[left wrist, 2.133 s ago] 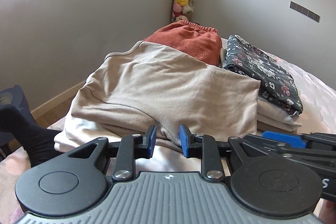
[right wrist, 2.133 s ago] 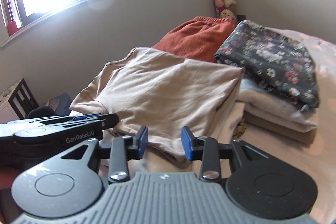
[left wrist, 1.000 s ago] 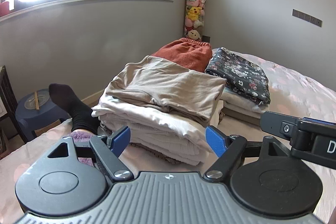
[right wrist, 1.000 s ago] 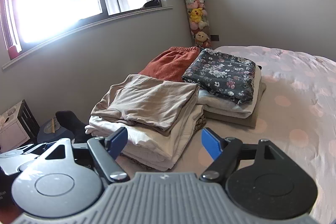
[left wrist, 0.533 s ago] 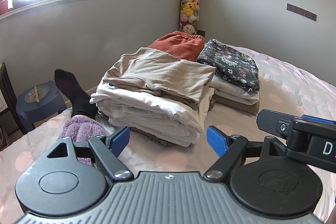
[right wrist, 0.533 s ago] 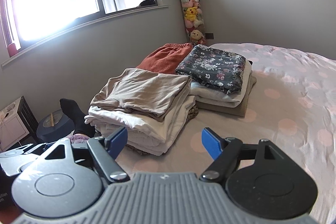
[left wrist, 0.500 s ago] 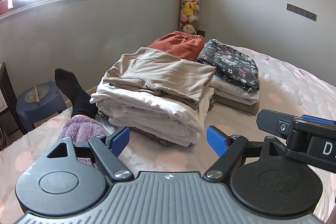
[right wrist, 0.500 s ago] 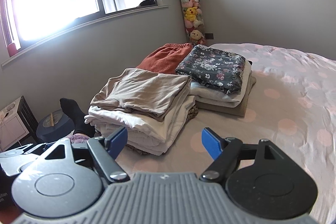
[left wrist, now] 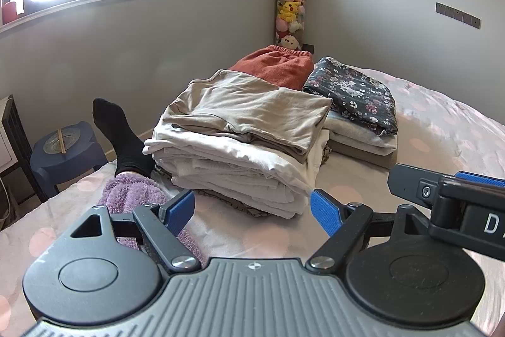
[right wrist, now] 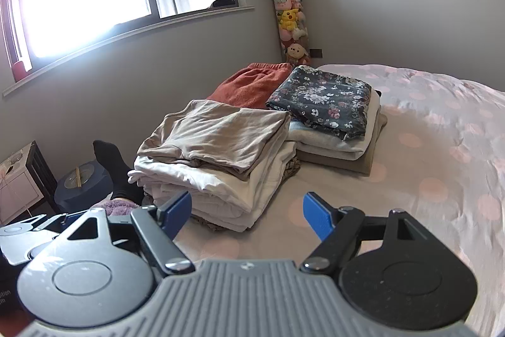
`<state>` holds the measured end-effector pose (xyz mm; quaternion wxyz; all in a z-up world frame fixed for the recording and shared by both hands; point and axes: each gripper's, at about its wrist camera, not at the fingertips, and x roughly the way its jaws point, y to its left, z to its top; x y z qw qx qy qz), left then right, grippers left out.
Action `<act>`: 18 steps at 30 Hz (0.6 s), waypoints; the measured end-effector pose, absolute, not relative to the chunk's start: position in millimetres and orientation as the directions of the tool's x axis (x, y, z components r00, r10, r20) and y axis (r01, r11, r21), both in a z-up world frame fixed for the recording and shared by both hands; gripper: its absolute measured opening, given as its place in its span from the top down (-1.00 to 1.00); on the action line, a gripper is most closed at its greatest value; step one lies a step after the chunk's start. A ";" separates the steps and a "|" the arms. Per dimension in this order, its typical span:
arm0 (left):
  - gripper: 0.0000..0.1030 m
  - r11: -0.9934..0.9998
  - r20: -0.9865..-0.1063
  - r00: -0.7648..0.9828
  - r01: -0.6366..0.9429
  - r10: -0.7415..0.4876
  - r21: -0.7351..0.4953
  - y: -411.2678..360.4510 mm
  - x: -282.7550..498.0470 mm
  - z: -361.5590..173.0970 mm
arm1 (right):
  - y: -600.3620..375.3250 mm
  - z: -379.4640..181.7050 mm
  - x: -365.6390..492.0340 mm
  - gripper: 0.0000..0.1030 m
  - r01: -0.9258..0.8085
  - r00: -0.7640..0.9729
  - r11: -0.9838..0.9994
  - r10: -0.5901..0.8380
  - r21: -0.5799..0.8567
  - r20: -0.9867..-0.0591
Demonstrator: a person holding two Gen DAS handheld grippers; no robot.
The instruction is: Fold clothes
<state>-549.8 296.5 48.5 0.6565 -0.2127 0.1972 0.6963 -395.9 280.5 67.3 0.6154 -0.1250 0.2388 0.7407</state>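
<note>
both tongs have pulled back from the beige garment they were closed near two seconds ago. the left gripper [left wrist: 252, 209] and right gripper [right wrist: 246, 209] now hang wide, nothing between the blue pads, over bare dotted bedsheet [right wrist: 426, 185]. i judge that fold finished and released, with the hands free for a next piece.

just ahead of the left tongs, slightly to their left, lies a purple fluffy garment [left wrist: 135, 191], rumpled and not folded; it looks the likeliest next item. a black sock on a person's foot [left wrist: 121, 135] sits just beyond it and could get in the way of a grab there.

ahead of both tongs stands the stack topped by the beige folded garment [left wrist: 252, 106], on white layers. further off, to the right, a dark floral folded cloth [right wrist: 322, 98] tops a second stack; a rust-red garment [left wrist: 274, 67] lies behind. left of the bed stands a blue stool [left wrist: 66, 147]; farthest, a tube of plush toys [right wrist: 288, 11] in the corner.
</note>
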 end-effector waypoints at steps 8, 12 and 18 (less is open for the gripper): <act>-0.56 -0.037 -0.558 -0.034 -0.999 0.829 0.005 295.8 -544.4 48.5 | 278.8 67.4 -396.2 -0.55 -0.972 -0.210 -0.129 0.853 0.196 -0.478; -0.56 -0.026 -0.559 -0.026 -1.000 0.829 0.008 295.1 -541.1 48.8 | 278.2 67.3 -396.8 -0.55 -0.972 -0.211 -0.132 0.854 0.194 -0.476; -0.56 -0.022 -0.556 -0.030 -1.000 0.831 0.022 293.9 -537.3 49.1 | 276.5 66.4 -393.6 -0.57 -0.971 -0.212 -0.128 0.856 0.203 -0.471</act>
